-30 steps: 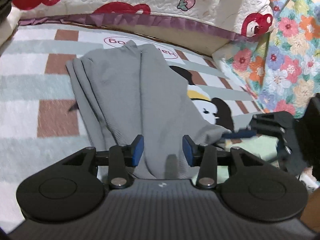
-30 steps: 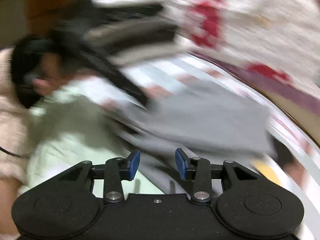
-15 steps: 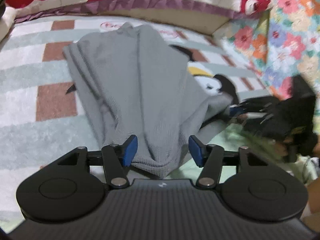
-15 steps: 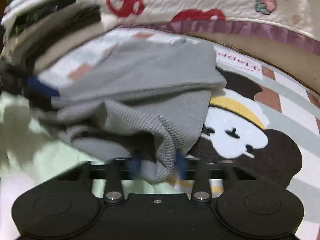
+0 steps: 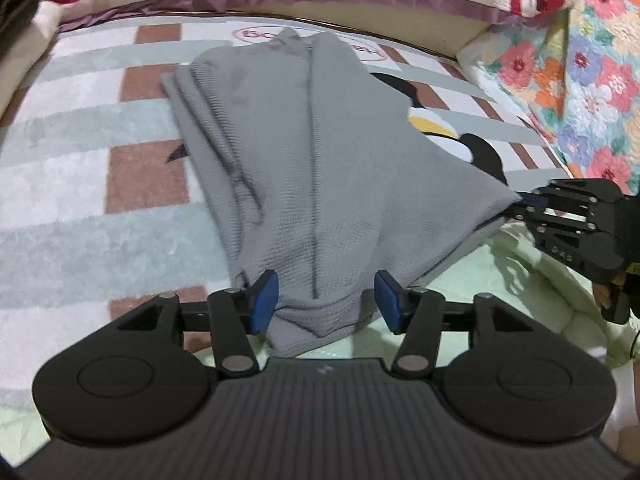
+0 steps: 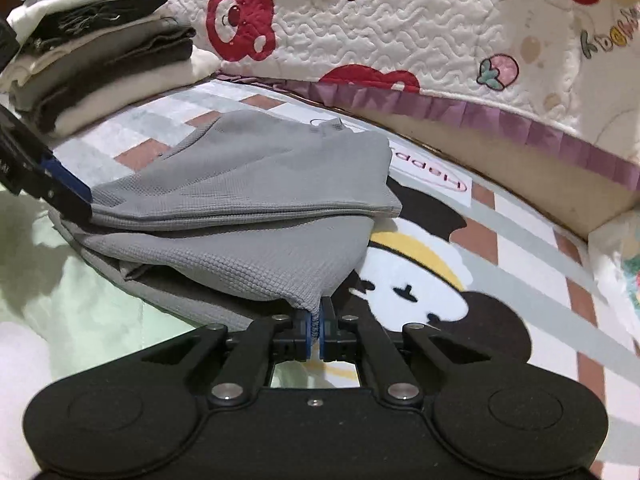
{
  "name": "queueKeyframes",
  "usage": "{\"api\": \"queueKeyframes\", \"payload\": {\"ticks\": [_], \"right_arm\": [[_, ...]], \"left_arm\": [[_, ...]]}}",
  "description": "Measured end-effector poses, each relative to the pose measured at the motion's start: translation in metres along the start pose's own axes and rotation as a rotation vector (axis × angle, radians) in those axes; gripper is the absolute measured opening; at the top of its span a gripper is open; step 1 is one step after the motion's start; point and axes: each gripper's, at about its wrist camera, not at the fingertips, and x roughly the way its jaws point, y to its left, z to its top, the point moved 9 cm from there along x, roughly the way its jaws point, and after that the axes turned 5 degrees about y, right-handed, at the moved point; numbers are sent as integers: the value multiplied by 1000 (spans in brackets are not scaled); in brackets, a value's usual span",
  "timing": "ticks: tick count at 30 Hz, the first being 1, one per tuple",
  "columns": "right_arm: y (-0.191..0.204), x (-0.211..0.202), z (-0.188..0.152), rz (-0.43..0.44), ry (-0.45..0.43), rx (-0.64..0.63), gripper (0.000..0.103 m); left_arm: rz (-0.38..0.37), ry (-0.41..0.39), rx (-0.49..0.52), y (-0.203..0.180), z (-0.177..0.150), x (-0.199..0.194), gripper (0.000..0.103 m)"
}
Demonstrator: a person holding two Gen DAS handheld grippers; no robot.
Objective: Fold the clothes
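Note:
A grey waffle-knit garment (image 5: 312, 168) lies folded lengthwise on a patterned rug (image 5: 80, 208). My left gripper (image 5: 326, 302) straddles its near end. Its jaws are opening, the bunched cloth sits between the blue pads (image 5: 264, 300), and they are not pressing on it. My right gripper (image 6: 316, 328) is shut on a corner of the garment (image 6: 248, 208) and lifts that corner off the rug. In the left wrist view the right gripper (image 5: 520, 200) pulls the corner out to the right. The left gripper's blue fingertip (image 6: 68, 186) shows at the garment's left end.
A stack of folded clothes (image 6: 100, 48) stands at the rug's far left. A quilted bedspread with red bears (image 6: 400, 32) hangs along the back, and a floral quilt (image 5: 580, 92) lies to the right. Pale green cloth (image 5: 520, 280) lies under the garment's near edge.
The right gripper shut on the garment's corner and drew it out to the right. The left gripper's jaws widened around the near end of the garment.

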Motion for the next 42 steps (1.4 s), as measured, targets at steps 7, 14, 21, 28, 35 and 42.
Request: {"api": "queueKeyframes", "payload": {"ticks": [7, 14, 21, 28, 35, 42], "right_arm": [[7, -5, -2, -17, -8, -82, 4], [8, -7, -11, -33, 17, -117, 3], [10, 2, -21, 0, 42, -106, 3], [10, 4, -28, 16, 48, -108, 3], [10, 4, -31, 34, 53, -108, 3], [3, -7, -49, 62, 117, -109, 0]], "left_arm": [[110, 15, 80, -4, -2, 8, 27], [194, -35, 0, 20, -3, -14, 7], [167, -25, -42, 32, -7, -18, 8], [140, -3, 48, 13, -9, -9, 17], [181, 37, -2, 29, -13, -8, 33], [167, 27, -60, 45, -14, -15, 40]]}}
